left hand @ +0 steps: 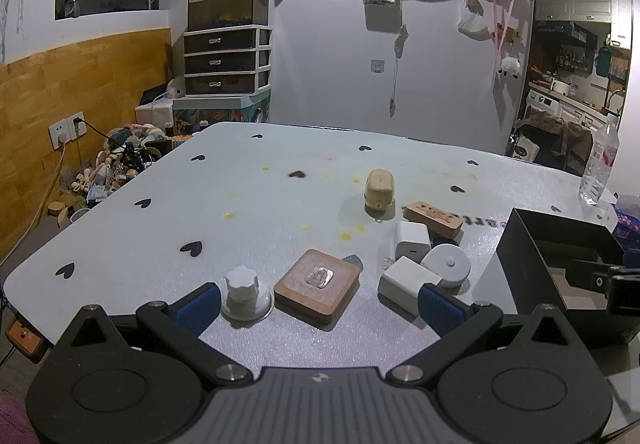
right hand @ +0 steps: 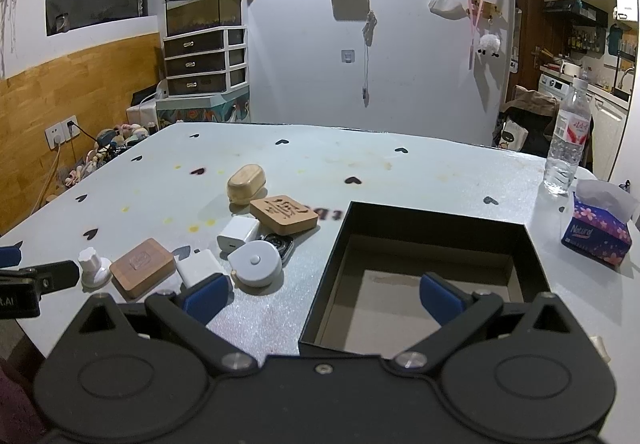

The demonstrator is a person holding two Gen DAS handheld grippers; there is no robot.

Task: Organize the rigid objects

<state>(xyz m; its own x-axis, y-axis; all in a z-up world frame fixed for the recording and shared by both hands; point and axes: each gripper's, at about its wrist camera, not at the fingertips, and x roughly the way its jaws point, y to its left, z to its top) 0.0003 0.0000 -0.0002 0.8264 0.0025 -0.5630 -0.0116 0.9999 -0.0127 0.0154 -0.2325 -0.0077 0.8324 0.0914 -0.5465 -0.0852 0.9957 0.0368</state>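
Observation:
My left gripper (left hand: 318,306) stands open over the near table edge, nothing between its blue pads. Just ahead lie a square wooden coaster (left hand: 316,286) with a clear hook on it, a white knob (left hand: 245,292) by the left pad, and a white charger (left hand: 406,280) by the right pad. Farther off are a second charger (left hand: 412,240), a round white disc (left hand: 446,264), a carved wooden block (left hand: 434,218) and an oval wooden box (left hand: 379,190). My right gripper (right hand: 324,302) is open above the near left corner of the empty black box (right hand: 434,220).
A water bottle (right hand: 568,140) and a tissue pack (right hand: 598,232) stand at the table's right side beyond the black box. The grey table top (left hand: 240,204) with heart marks stretches bare to the left and far side. Drawers and clutter lie off the table's left.

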